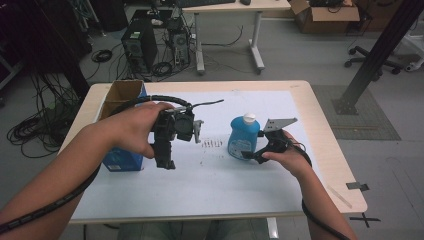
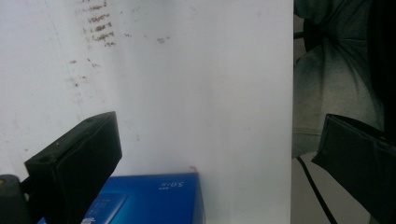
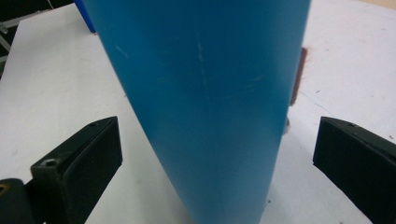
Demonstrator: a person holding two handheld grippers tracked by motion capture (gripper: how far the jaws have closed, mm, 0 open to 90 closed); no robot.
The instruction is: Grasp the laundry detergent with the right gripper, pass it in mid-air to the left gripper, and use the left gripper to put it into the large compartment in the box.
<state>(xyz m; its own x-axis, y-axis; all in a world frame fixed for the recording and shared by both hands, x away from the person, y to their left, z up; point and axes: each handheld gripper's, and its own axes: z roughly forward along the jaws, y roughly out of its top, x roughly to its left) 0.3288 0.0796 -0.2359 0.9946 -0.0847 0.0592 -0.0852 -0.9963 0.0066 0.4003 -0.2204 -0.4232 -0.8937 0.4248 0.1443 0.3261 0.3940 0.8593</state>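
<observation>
Clearly the right gripper (image 1: 248,154) is the one placed for the bottle (image 1: 243,137) — in the right gripper view the blue bottle (image 3: 205,102) stands straight ahead, between the two spread fingers (image 3: 79,163), with a gap of white surface on either side, so the fingers are released and touch nothing yet. The bottle stands upright on the white sheet (image 1: 210,190) right of centre, white cap up, its long axis vertical, which means the fingers would close across its body from the sides. From the high view it sits just beyond the right hand, while the left gripper (image 1: 165,162) hangs well apart to the left, pointing down near the blue box (image 1: 122,160). Its fingers (image 2: 79,158) are also spread wide over bare sheet, the box (image 2: 149,198) just below them — holding nothing. A short push forward and a squeeze looks like all the right side needs.
</observation>
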